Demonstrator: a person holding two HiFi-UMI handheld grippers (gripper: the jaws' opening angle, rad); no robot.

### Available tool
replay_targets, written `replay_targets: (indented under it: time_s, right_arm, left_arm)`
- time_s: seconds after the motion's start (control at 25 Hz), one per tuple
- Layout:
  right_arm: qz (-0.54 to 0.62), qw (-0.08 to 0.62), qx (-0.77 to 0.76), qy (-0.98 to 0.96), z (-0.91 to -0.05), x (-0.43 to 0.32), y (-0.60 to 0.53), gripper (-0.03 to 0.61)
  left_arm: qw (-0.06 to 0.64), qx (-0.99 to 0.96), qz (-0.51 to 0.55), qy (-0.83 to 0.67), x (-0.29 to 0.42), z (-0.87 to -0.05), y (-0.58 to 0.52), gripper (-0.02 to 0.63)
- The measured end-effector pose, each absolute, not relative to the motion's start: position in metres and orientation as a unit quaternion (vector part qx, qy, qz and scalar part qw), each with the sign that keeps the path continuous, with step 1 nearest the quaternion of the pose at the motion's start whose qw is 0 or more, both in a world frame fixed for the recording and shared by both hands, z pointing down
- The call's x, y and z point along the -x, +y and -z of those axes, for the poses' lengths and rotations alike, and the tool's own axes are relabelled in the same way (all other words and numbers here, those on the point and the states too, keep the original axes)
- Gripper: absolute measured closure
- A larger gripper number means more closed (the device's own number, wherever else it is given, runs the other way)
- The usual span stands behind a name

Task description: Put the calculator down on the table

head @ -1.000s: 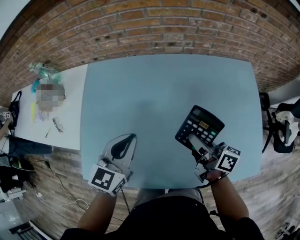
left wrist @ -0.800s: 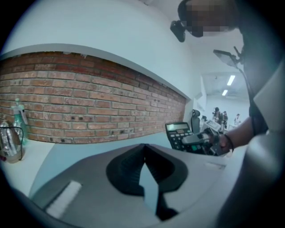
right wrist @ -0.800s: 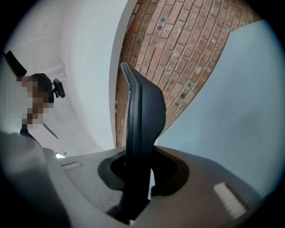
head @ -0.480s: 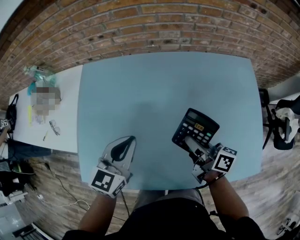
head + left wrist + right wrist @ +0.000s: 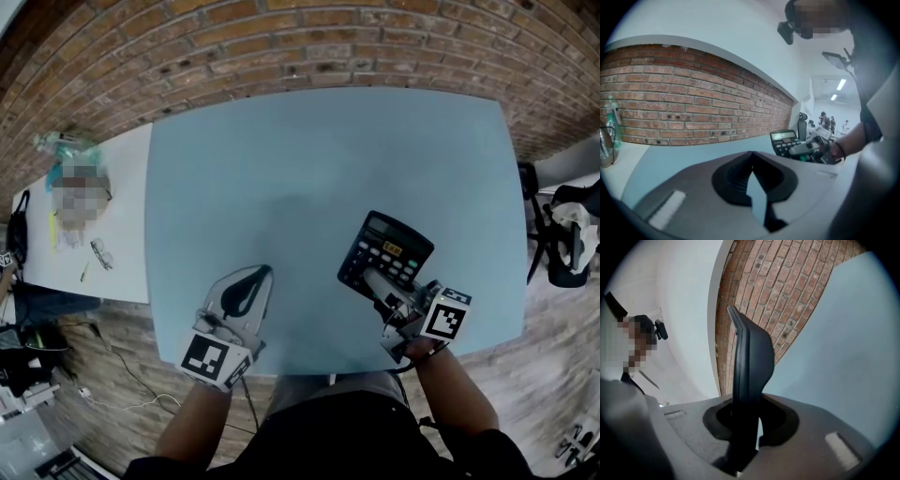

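A black desk calculator (image 5: 386, 251) hangs tilted over the right front of the light blue table (image 5: 281, 187). My right gripper (image 5: 377, 281) is shut on its near edge. In the right gripper view the calculator (image 5: 749, 357) stands edge-on, clamped between the jaws of the right gripper (image 5: 747, 405). Whether it touches the tabletop I cannot tell. My left gripper (image 5: 255, 279) hovers over the front left of the table, shut with nothing in it. In the left gripper view the left gripper (image 5: 751, 155) has its jaws meeting at the tips, and the calculator (image 5: 784, 140) shows to the right.
A white side table (image 5: 103, 253) with a bottle and small clutter stands to the left. A brick wall (image 5: 281, 47) runs behind the blue table. A chair with a bag (image 5: 562, 248) sits at the right. The table's front edge (image 5: 319, 361) lies just under both grippers.
The right gripper has sunk a little toward the table with the calculator still gripped. The left gripper has dropped slightly too and stays shut.
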State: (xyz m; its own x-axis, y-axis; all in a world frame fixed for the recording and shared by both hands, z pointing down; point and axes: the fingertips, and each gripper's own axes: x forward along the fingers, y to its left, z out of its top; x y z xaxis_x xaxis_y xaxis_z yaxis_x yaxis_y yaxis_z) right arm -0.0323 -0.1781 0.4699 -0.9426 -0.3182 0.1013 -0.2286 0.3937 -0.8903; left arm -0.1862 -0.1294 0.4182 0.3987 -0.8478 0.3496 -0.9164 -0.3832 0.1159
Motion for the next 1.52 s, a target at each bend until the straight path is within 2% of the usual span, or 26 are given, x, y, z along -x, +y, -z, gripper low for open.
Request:
replay_targets:
  time_s: [1.52]
  right_arm:
    - [0.564, 0.030, 0.149, 0.812, -0.513, 0.040, -0.174, 0.505]
  left_arm:
    - [0.181, -0.823, -0.120, -0.524, 0.162, -0.463, -0.135, 0.611]
